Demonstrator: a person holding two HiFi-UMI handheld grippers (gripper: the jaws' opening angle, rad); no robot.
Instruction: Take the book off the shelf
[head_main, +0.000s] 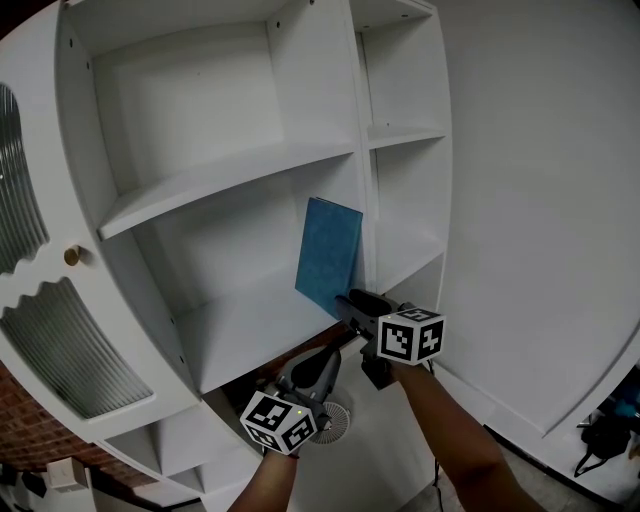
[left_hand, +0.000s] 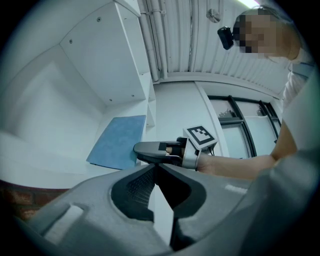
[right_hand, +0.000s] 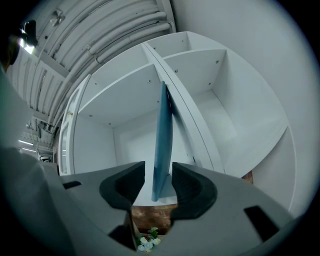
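Note:
A thin blue book (head_main: 328, 255) stands upright at the right end of a white shelf board (head_main: 250, 330), leaning against the upright divider (head_main: 365, 200). My right gripper (head_main: 345, 300) is at the book's lower front corner. In the right gripper view its jaws (right_hand: 158, 172) stand on either side of the book's (right_hand: 163, 140) edge, with a gap showing on each side, so it is open. My left gripper (head_main: 335, 350) hangs just below the shelf's front edge, under the right one. Its jaws (left_hand: 155, 167) meet at the tips with nothing between them. The left gripper view shows the book (left_hand: 117, 142) and the right gripper (left_hand: 142, 148) beside it.
Other white shelf compartments lie above and to the right. A cabinet door with ribbed glass (head_main: 60, 350) and a brass knob (head_main: 72, 256) stands open at left. A plain white wall (head_main: 540, 200) is at right. Small white flowers (right_hand: 145, 242) sit low below the shelf.

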